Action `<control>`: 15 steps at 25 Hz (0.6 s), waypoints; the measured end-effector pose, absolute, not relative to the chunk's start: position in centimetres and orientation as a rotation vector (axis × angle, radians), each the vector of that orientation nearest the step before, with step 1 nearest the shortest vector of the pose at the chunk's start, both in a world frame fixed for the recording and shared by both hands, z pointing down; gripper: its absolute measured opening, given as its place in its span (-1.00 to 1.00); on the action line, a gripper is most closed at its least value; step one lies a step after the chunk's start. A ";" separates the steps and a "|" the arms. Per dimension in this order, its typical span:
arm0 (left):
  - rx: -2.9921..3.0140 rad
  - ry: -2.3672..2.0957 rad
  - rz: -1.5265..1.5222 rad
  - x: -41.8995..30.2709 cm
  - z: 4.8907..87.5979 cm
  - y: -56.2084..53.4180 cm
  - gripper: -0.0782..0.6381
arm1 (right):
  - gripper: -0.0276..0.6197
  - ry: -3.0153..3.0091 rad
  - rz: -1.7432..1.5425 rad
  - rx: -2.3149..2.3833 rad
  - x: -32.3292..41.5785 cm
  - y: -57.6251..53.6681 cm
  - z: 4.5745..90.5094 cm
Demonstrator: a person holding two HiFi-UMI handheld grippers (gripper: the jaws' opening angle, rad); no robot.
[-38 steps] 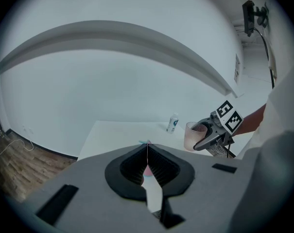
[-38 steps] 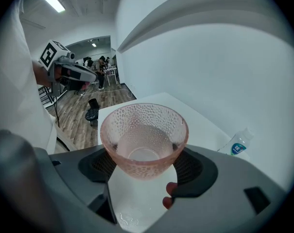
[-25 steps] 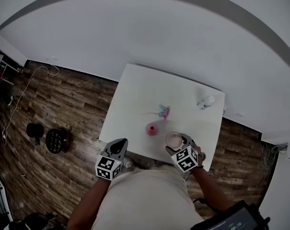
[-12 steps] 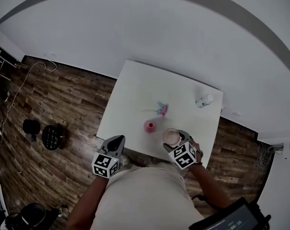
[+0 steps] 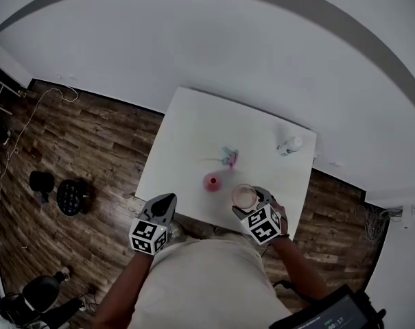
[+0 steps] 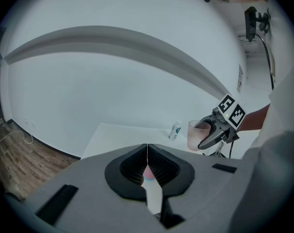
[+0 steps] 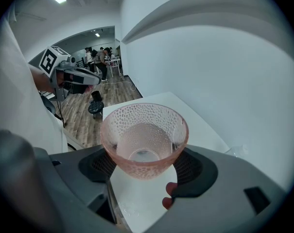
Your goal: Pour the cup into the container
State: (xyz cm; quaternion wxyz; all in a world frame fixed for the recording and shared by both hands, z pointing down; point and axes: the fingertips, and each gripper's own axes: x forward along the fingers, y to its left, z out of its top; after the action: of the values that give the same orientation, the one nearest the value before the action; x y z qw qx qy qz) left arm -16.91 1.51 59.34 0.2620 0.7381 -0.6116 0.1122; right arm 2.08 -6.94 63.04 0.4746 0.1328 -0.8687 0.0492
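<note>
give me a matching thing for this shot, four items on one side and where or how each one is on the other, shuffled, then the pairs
1 textured pink cup
2 small bottle
3 left tongs
4 pink container

a shut, holding nothing
b on the table, just left of the cup in the head view
c near the table's far right corner
d gripped in the right tongs

Pairs: 1-d, 2-c, 3-a, 4-b

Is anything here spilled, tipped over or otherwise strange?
Nothing clearly stands out. The right gripper holds the cup upright, the bottle stands. Faint glistening marks on the table below the cup might be droplets; I cannot tell.
</note>
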 end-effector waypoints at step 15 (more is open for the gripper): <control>2.017 -1.629 0.320 -17.3 59.6 1.3 -0.75 | 0.20 -2.063 0.118 0.272 1.7 -5.8 63.8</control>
State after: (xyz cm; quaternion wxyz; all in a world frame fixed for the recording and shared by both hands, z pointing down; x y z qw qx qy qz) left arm -17.33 1.28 59.61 0.2619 0.7452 -0.6018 0.1181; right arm 1.73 -5.85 63.80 0.5043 0.1127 -0.8547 0.0487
